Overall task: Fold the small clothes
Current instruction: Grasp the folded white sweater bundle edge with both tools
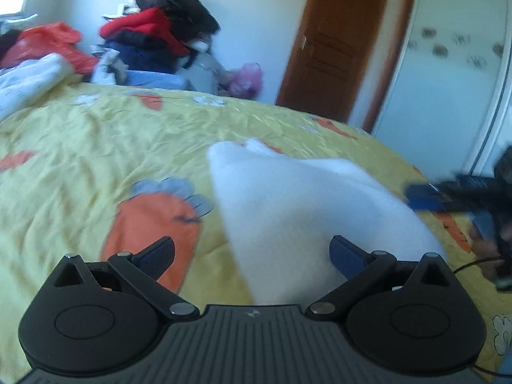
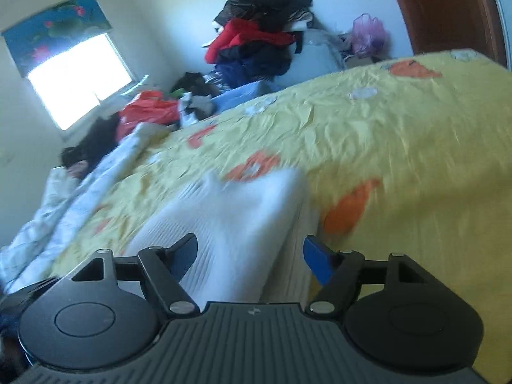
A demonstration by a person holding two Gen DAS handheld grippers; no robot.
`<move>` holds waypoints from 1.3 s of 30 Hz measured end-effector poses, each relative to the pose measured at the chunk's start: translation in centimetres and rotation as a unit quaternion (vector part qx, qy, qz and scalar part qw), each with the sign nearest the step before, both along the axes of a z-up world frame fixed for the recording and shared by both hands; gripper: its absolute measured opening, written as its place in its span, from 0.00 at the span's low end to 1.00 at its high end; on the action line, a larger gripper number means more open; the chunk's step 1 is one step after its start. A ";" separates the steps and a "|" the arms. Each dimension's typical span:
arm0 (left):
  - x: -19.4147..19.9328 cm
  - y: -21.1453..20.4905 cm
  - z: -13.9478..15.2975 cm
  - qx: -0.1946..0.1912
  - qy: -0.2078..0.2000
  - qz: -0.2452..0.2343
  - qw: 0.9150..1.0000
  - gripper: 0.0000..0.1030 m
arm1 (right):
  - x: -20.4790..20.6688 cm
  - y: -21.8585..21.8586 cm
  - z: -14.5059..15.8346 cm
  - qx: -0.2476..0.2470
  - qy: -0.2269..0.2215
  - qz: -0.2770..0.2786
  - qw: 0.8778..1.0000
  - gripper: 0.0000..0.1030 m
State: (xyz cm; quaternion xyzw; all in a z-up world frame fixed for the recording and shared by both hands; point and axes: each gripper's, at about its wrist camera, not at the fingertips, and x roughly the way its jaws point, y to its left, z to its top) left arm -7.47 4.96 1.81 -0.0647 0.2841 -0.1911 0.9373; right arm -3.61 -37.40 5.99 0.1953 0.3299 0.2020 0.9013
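A small white ribbed garment lies on the yellow carrot-print bedspread. My left gripper is open just above its near end, fingers wide apart, holding nothing. My right gripper is open over the same white garment, which runs between its fingers without being pinched. The right gripper also shows, blurred, at the right edge of the left wrist view.
A heap of red, black and navy clothes stands past the bed's far edge, with a pink bag beside it. A white quilt lies along the left side. A brown door and wardrobe stand at the right.
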 end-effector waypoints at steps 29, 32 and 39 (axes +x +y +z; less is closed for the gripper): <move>-2.5 -5.9 -2.8 0.210 -0.066 -0.026 0.975 0.12 | -5.0 -0.3 -3.9 0.037 0.042 0.037 0.998 0.26; -2.6 -5.8 -2.9 0.210 -0.066 -0.022 0.975 0.13 | -4.6 -0.6 -3.0 0.054 0.039 0.044 0.997 0.51; -2.6 -5.9 -2.9 0.203 -0.057 -0.004 0.978 0.15 | 2.3 -3.5 0.1 0.108 0.004 -0.015 0.994 0.80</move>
